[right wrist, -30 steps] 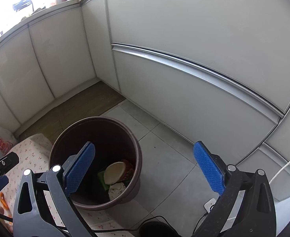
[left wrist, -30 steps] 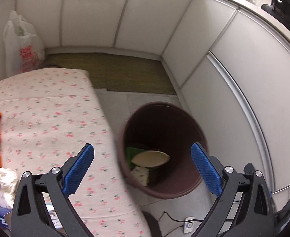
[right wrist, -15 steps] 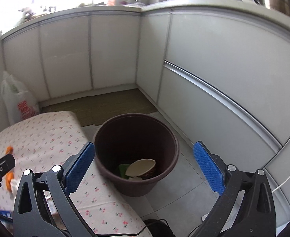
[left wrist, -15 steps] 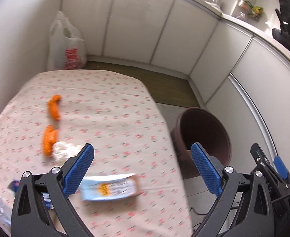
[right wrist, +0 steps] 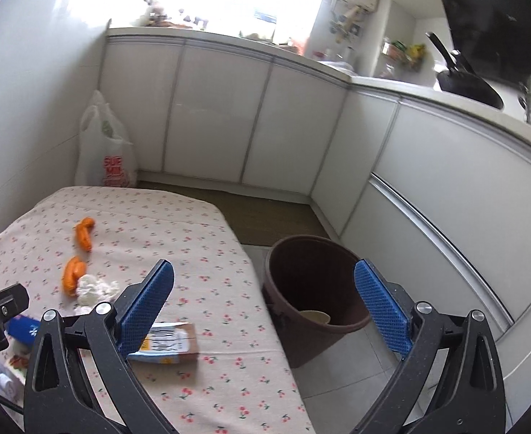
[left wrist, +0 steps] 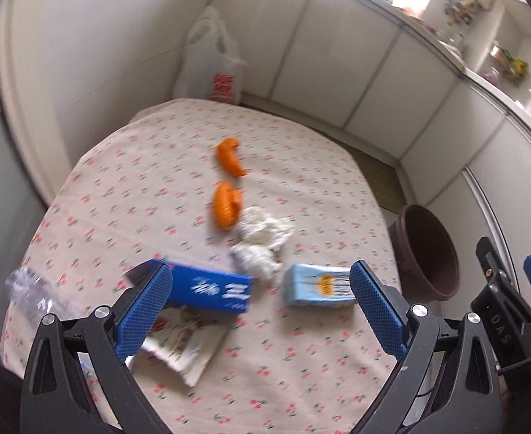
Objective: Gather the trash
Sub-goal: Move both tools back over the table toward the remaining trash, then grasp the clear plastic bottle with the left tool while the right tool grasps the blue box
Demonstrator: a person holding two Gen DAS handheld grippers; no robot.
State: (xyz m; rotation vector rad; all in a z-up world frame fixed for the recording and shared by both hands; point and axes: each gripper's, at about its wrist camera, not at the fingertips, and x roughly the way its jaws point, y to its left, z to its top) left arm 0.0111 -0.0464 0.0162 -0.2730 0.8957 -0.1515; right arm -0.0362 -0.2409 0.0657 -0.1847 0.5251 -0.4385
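Blue pads on the left claw (left wrist: 260, 305) and right claw (right wrist: 263, 305) are spread wide, holding nothing. Trash lies on the table (left wrist: 128, 188): a blue box (left wrist: 209, 291), a carton (left wrist: 317, 285), tissue (left wrist: 261, 238), peels (left wrist: 225, 206). The bin (right wrist: 312, 289) stands right of the table. A careless grab could knock the carton off the near edge, or pinch the cloth too.

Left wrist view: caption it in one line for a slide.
Open left tongs above a floral tablecloth strewn with orange peels, tissue, blue box, carton; brown bin beside the table.
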